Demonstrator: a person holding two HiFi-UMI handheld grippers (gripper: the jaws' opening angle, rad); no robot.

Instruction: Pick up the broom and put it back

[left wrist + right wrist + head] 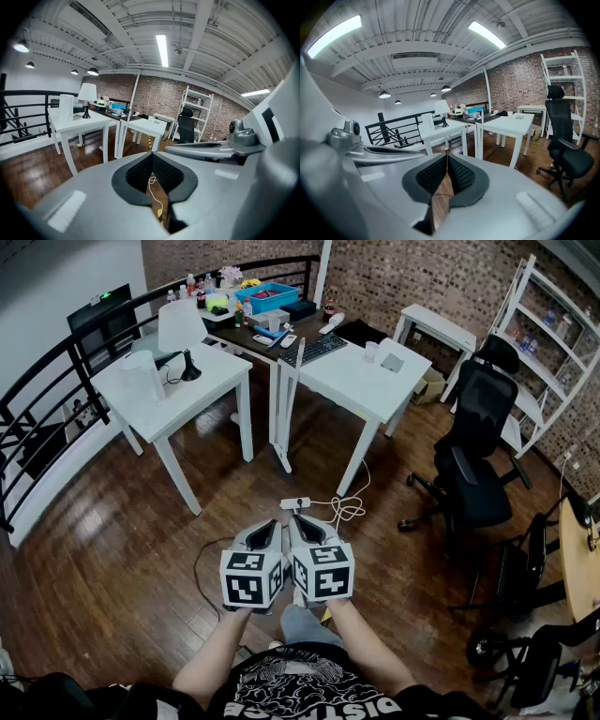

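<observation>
No broom shows in any view. In the head view my left gripper (271, 522) and right gripper (299, 519) are held side by side, close together, over the wooden floor in front of the person's body. Both point forward and slightly down toward the white tables. The left gripper (151, 153) has its jaws closed tip to tip with nothing between them. My right gripper (446, 154) is shut the same way and holds nothing. Each gripper's body shows at the edge of the other's view.
Two white tables (183, 390) (361, 381) stand ahead, one with a lamp (183, 334). A power strip with a white cable (295, 503) lies on the floor just beyond the grippers. A black office chair (478, 456) and a white shelf (553, 343) are at the right, a black railing (47, 399) at the left.
</observation>
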